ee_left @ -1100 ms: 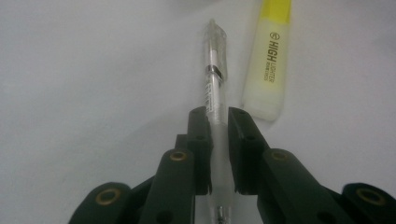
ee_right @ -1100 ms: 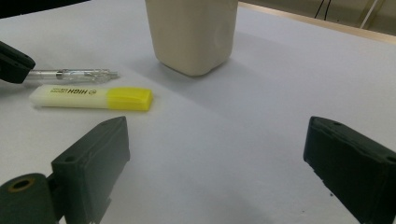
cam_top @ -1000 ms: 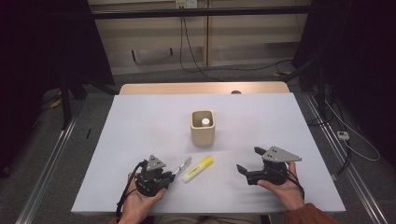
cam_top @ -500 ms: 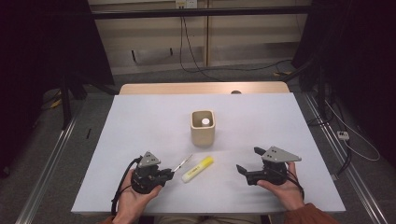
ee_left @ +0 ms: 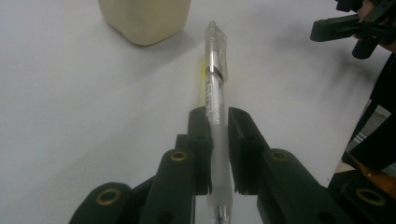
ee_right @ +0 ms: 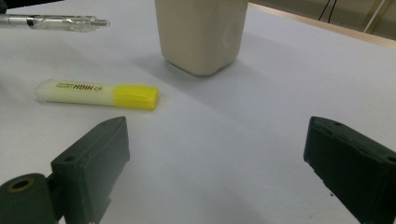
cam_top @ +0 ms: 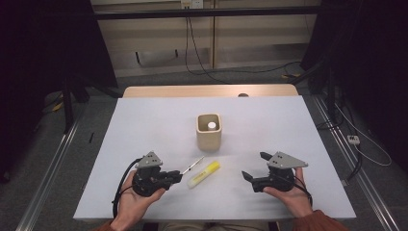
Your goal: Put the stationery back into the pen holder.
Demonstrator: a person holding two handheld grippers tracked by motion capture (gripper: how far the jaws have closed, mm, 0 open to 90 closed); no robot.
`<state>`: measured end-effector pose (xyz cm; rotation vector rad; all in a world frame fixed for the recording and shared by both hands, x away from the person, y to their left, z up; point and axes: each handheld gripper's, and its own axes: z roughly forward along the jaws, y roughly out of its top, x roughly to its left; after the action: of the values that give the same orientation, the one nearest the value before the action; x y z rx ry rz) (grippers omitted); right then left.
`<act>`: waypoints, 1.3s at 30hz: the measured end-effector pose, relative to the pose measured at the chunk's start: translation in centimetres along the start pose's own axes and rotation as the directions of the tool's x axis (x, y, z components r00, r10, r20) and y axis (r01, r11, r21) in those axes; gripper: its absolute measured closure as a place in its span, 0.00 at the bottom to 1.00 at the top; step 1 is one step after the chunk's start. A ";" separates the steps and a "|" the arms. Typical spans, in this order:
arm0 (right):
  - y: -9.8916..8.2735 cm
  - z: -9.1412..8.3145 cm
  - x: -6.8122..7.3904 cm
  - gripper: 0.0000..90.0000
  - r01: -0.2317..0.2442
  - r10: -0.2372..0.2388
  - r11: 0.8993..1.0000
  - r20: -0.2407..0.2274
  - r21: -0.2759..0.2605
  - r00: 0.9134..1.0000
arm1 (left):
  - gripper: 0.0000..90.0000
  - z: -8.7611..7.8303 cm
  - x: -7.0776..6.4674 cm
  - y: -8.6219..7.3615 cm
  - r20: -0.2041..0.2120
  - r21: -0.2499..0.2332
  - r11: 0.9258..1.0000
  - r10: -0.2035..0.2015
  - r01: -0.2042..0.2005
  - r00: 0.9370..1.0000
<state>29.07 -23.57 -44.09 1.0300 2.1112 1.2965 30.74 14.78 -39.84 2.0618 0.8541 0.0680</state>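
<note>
Clear plastic pen (ee_left: 215, 88) is now lifted off the bench (cam_top: 144, 139), our left gripper (cam_top: 176, 177) fingers clamped on it, while the right gripper (cam_top: 253, 166) fingers stay apart, so we judge the beige cup (cam_top: 209, 131) is next.

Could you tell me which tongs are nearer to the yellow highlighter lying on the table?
Left. The left tongs, gripping a pen, sit just beside the highlighter; the right tongs wait open, farther off on its other side.
</note>
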 end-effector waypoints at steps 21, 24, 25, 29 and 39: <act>0.8 0.7 2.6 0.07 0.143 -0.143 0.990 -0.022 0.016 0.990 | 0.89 2.0 -1.8 1.9 0.102 0.034 0.997 0.067 -0.070 0.993; 0.9 0.8 3.2 0.07 0.179 -0.179 0.984 -0.045 0.006 0.983 | 0.89 2.3 -2.0 2.2 0.113 0.036 0.997 0.070 -0.074 0.991; 1.0 0.8 3.3 0.07 0.185 -0.185 0.983 -0.046 0.002 0.982 | 0.89 2.4 -2.1 2.3 0.113 0.036 0.997 0.070 -0.074 0.991; 1.2 0.9 3.9 0.07 0.206 -0.206 0.978 -0.043 -0.006 0.978 | 0.89 2.6 -2.2 2.6 0.126 0.040 0.996 0.075 -0.081 0.989; 1.6 1.1 5.0 0.08 0.305 -0.305 0.952 -0.012 -0.013 0.952 | 0.89 3.3 -2.5 3.0 0.150 0.053 0.993 0.098 -0.107 0.984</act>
<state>27.32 -18.54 -43.15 0.6562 2.1670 1.1621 31.58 9.86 -38.97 2.1378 0.6664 -0.0542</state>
